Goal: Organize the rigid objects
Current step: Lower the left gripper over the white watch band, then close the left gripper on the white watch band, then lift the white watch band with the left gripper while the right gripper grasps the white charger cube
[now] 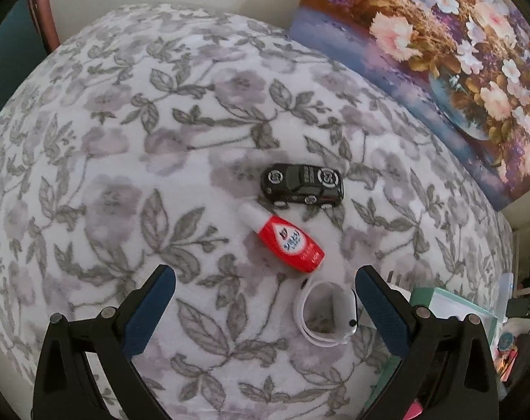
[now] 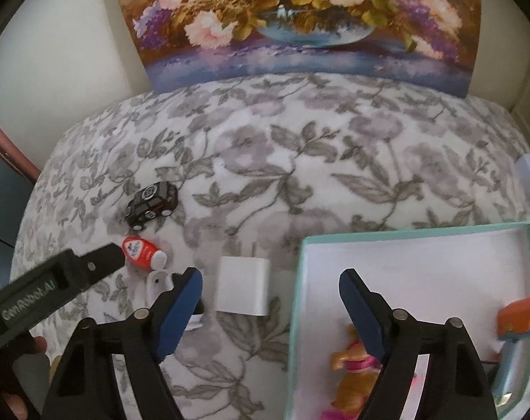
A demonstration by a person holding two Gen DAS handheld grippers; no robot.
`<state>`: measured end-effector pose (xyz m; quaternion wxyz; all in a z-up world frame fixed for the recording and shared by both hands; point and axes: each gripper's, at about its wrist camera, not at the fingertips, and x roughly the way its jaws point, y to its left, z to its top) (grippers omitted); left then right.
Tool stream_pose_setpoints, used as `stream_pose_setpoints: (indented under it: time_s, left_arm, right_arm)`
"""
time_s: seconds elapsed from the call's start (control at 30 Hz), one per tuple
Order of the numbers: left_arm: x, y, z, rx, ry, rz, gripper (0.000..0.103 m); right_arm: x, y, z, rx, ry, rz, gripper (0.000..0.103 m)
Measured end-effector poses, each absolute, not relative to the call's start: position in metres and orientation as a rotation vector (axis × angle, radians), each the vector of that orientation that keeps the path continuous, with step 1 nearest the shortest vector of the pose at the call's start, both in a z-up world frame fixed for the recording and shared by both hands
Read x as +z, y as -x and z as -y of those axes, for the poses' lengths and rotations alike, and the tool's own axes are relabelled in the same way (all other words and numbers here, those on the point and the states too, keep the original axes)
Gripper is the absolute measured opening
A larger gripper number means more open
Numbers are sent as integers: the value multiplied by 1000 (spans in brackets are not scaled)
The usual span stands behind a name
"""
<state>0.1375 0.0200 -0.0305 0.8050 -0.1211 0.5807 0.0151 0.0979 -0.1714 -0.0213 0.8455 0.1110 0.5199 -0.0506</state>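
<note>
A black toy car (image 1: 302, 185) (image 2: 152, 203), a red and white bottle (image 1: 284, 239) (image 2: 144, 252) and a white smartwatch (image 1: 326, 313) (image 2: 160, 285) lie in a row on the floral blanket (image 1: 125, 161). A white charger plug (image 2: 242, 288) lies beside them. My left gripper (image 1: 265, 280) is open and empty, hovering just before the watch and bottle. My right gripper (image 2: 270, 280) is open and empty, between the charger and the teal box (image 2: 415, 236). The box holds a tan and pink toy figure (image 2: 350, 374) and an orange block (image 2: 518, 316).
A flower painting (image 2: 299, 17) (image 1: 439, 52) leans against the wall behind the blanket. The left gripper's black body (image 2: 55, 287) reaches in at the left of the right wrist view. The teal box's corner (image 1: 450, 301) shows by the left gripper's right finger.
</note>
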Motion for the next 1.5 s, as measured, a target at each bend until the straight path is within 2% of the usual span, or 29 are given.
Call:
stream_pose_setpoints:
  time_s: [0.27, 0.33, 0.37, 0.4, 0.73, 0.8, 1.1, 1.37, 1.5]
  left_arm:
    - [-42, -136, -6, -4, 243, -1280, 102]
    - [-44, -135, 1, -15, 226, -1287, 93]
    - [-45, -135, 3, -20, 217, -1294, 86]
    - [-47, -134, 7, -27, 211, -1304, 83]
    - [-54, -133, 23, -75, 185, -1332, 82]
    - [-55, -134, 24, -82, 188, -1339, 72]
    - [-61, -135, 30, -140, 226, -1360, 52]
    - [-59, -133, 27, -137, 226, -1341, 51]
    - [-49, -133, 17, -105, 212, -1311, 51]
  right_arm:
    - [-14, -95, 199, -188, -245, -1081, 83]
    - [-17, -95, 204, -199, -254, -1088, 83]
    - [-18, -95, 205, -201, -260, -1091, 83]
    - [-20, -94, 206, -203, -268, -1095, 83]
    - [-23, -94, 210, -206, -288, -1105, 83]
    - [-23, -94, 209, -205, -286, -1108, 83]
    - [-23, -95, 207, -200, -276, -1112, 83]
    - [-21, -96, 201, -176, -272, -1105, 83]
    - [-18, -98, 189, -115, -266, -1091, 78]
